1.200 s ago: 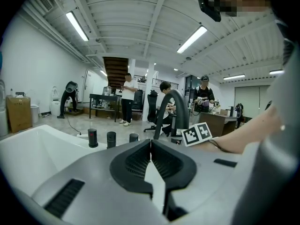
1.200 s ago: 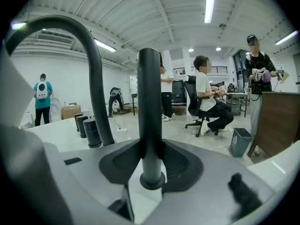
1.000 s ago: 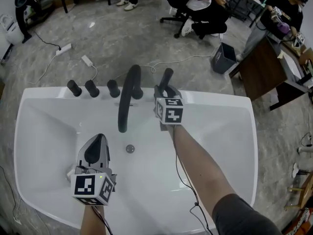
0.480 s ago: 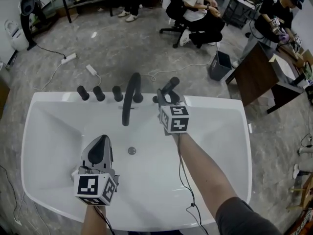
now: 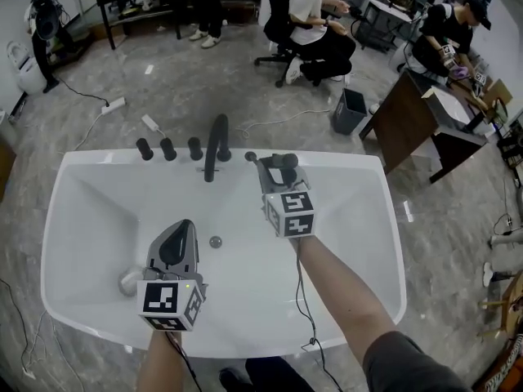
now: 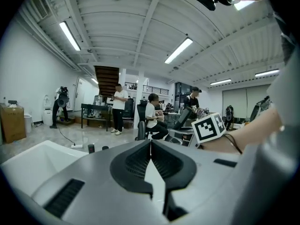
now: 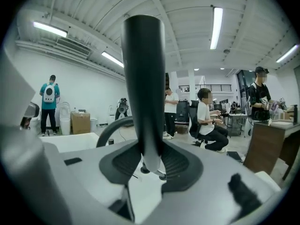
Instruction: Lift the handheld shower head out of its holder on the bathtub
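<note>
The black handheld shower head [image 5: 283,161] stands upright between the jaws of my right gripper [image 5: 276,171], which is shut on its handle above the far rim of the white bathtub [image 5: 359,219]. In the right gripper view the handle [image 7: 143,78] rises straight up from the jaws of the right gripper [image 7: 149,161], its pale lower end free of the tub. The small dark holder [image 5: 251,157] sits on the rim just left of it. My left gripper [image 5: 175,250] hangs over the basin, shut and holding nothing; the left gripper [image 6: 150,144] shows its jaws pressed together.
A black arched faucet [image 5: 216,146] and three black knobs [image 5: 168,148] line the far rim. The drain [image 5: 215,241] lies mid-basin, and a grey round object [image 5: 129,281] rests at the tub's left. Beyond are cables, a bin [image 5: 349,109], a desk and several people.
Both grippers have risen. The right one has lifted the shower head up out of its holder and back over the rim. The left stays shut.
</note>
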